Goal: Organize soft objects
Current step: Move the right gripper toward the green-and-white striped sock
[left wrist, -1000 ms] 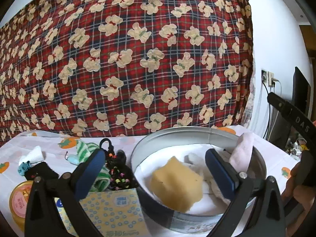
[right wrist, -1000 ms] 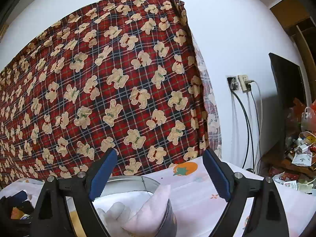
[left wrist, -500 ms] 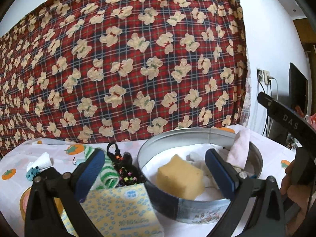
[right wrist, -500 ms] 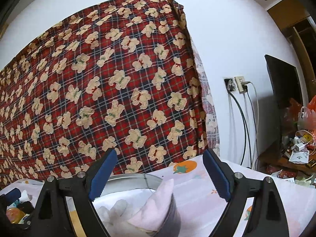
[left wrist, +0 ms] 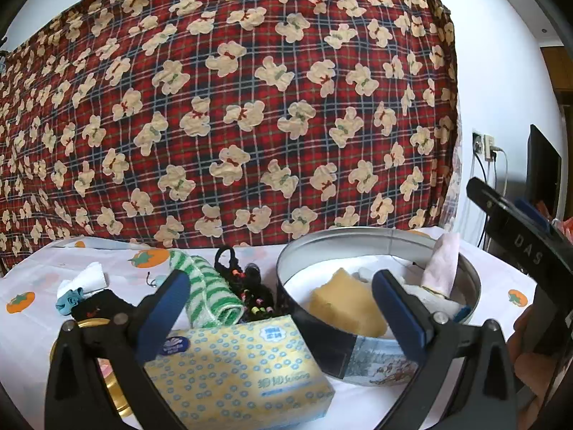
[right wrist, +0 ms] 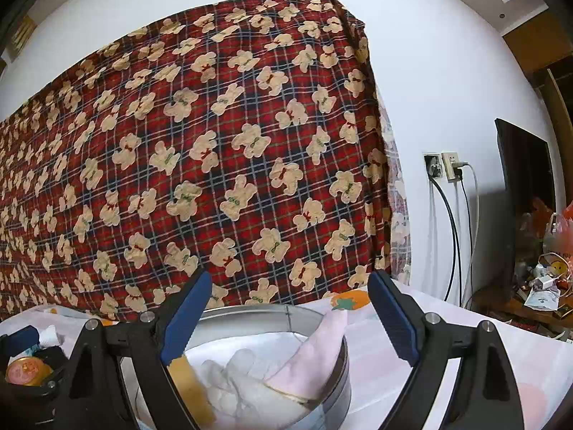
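A round metal tin [left wrist: 358,240] stands on the table and holds a yellow sponge [left wrist: 345,304], white cloth and a pink cloth [left wrist: 444,263] draped over its right rim. The tin [right wrist: 250,313], sponge [right wrist: 189,387] and pink cloth [right wrist: 315,354] also show in the right wrist view. My left gripper [left wrist: 281,313] is open and empty, above a yellow tissue pack [left wrist: 236,369] and the tin's near wall. My right gripper [right wrist: 286,317] is open and empty, above the tin's right side. A green striped cloth [left wrist: 211,292] lies left of the tin.
Black beaded hair ties [left wrist: 247,286], a white tissue [left wrist: 89,276], a blue scrunchie [left wrist: 70,297], a black cloth [left wrist: 98,302] and a gold-rimmed lid [left wrist: 111,383] lie left of the tin. A red bear-print blanket [left wrist: 232,107] hangs behind. Cables [right wrist: 451,233] and a dark monitor [right wrist: 519,208] are at right.
My left gripper has pulled back and left from the tin; the tissue pack now fills more of the foreground. My right gripper has risen slightly. Both stay open.
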### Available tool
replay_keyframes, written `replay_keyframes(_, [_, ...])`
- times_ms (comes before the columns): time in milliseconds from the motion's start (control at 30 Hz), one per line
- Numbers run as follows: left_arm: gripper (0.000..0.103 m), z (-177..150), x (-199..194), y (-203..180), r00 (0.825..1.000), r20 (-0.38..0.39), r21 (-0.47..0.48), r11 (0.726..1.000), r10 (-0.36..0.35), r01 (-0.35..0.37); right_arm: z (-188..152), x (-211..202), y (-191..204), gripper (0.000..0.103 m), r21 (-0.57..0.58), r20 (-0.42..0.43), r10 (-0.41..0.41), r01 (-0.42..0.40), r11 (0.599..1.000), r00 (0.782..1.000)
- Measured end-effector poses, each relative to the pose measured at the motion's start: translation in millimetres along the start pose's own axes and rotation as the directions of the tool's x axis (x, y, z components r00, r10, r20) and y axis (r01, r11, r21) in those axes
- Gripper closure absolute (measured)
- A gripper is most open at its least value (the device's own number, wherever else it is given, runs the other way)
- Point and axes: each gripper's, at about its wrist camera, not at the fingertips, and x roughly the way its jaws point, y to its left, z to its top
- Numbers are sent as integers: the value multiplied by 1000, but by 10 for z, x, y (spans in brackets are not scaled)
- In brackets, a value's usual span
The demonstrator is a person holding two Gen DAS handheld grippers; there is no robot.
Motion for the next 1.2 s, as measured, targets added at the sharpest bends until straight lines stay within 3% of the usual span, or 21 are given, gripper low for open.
replay_keyframes(733, [0, -73, -272, 534, 1000, 5, -13, 1000, 12, -12, -118, -270, 515, 13, -4, -44, 93, -93, 996, 995])
replay_keyframes(1200, [0, -142, -479, 1281, 997, -15, -61, 996, 72, -72, -255, -247, 1134, 13, -30, -149, 220, -227, 974, 964])
